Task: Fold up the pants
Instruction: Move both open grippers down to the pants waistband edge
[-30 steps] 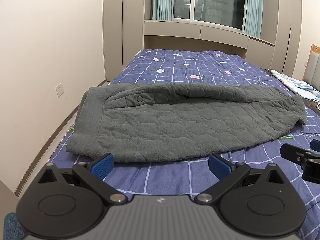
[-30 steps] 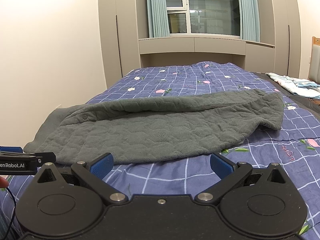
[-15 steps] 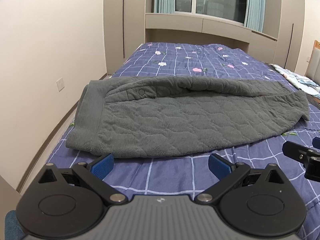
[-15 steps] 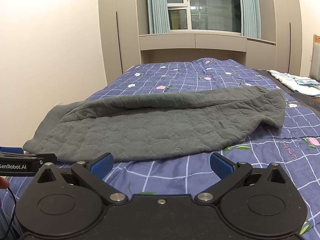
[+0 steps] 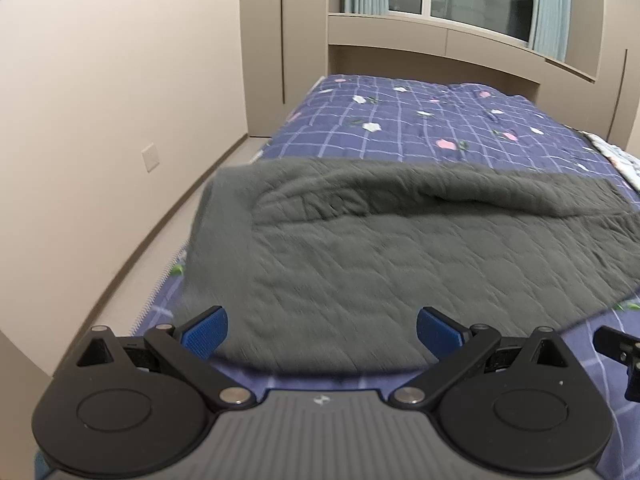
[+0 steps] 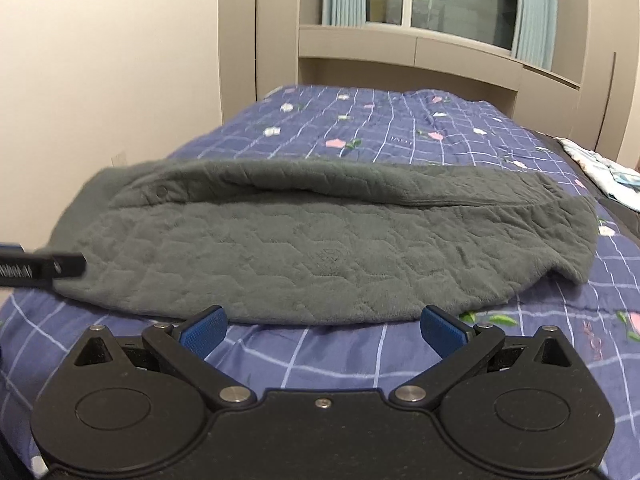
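Left tongs (image 5: 322,330) stand released in the left wrist view, their two blue-padded fingers (image 5: 204,330) spread wide with nothing between them. They hover low over the near edge of the grey quilted fleece pants (image 5: 400,256), the fingertips reaching just over the hem of the cloth; whether they touch it cannot be told, since this view is blurred. The pants lie flat across the bed with its purple checked flower-print bedspread (image 5: 420,128), one half doubled over the other so that a long fold ridge runs across the far side. At the right edge a black part of the right tongs (image 5: 620,350) shows above the bedspread. A beige wall (image 5: 100,100) with a pale socket plate (image 5: 151,157) rises on the left, and a window with light blue curtains (image 5: 550,4) stands beyond the bed.

In the right wrist view the right tongs (image 6: 324,330) are likewise released, blue pads (image 6: 444,330) wide apart and empty, just short of the near edge of the pants (image 6: 320,248). A round snap button (image 6: 161,191) sits near the waistband end at the left. The left tongs (image 6: 44,268) reach in from the left, beside that waistband end. Light folded cloth (image 6: 608,176) lies on the bed at the far right.
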Available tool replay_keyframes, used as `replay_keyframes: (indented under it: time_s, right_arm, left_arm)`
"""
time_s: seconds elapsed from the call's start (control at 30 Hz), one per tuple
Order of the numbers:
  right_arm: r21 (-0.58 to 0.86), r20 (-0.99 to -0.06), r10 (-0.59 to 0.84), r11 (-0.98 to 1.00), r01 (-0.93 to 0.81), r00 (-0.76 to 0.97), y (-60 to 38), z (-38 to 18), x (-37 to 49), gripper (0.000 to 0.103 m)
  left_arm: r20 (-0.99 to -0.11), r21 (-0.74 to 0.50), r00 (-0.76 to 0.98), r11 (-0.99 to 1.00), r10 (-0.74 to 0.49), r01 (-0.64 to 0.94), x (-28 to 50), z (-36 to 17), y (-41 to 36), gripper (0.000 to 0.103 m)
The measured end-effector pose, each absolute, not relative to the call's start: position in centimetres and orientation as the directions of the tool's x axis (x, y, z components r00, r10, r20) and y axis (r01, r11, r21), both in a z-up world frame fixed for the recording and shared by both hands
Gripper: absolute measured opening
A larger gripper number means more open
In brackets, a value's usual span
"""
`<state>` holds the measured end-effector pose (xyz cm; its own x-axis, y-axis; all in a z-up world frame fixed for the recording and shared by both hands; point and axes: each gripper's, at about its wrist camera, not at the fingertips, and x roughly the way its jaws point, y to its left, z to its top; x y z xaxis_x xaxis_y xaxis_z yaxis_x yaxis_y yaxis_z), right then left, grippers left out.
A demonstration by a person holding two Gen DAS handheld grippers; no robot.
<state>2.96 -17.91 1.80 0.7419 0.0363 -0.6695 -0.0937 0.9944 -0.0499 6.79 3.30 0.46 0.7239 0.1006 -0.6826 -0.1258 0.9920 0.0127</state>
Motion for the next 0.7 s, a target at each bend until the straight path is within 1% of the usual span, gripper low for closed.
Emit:
replay_keyframes:
  time_s: [0.1, 0.23, 0.43, 0.7]
  right_arm:
    - [-0.046, -0.685, 0.029, 0.996, -0.083, 0.728, -18.0, 1.7, 4.7, 0.103]
    - [-0.007, -0.690, 0.055, 0.997, -0.082, 0.722, -18.6, 1.9, 7.3, 0.103]
    - [-0.017, -0.685, 0.058, 0.995, -0.095, 0.726, -19.1, 2.2, 11.5, 0.103]
    - [-0.032, -0.684, 0.061, 0.993, -0.113, 0.727, -19.5, 2.5, 17.6, 0.103]
  left_arm:
    - [-0.681, 0.038, 0.720, 0.989, 0.130, -0.143, 8.6, 0.9, 3.9, 0.103]
    - [-0.685, 0.053, 0.711, 0.984, 0.158, -0.168, 11.5, 1.4, 4.7, 0.103]
    - [-0.673, 0.067, 0.715, 0.978, 0.189, -0.196, 16.1, 1.8, 6.1, 0.103]
    - [-0.665, 0.075, 0.724, 0.981, 0.183, -0.179, 23.0, 2.2, 8.2, 0.103]
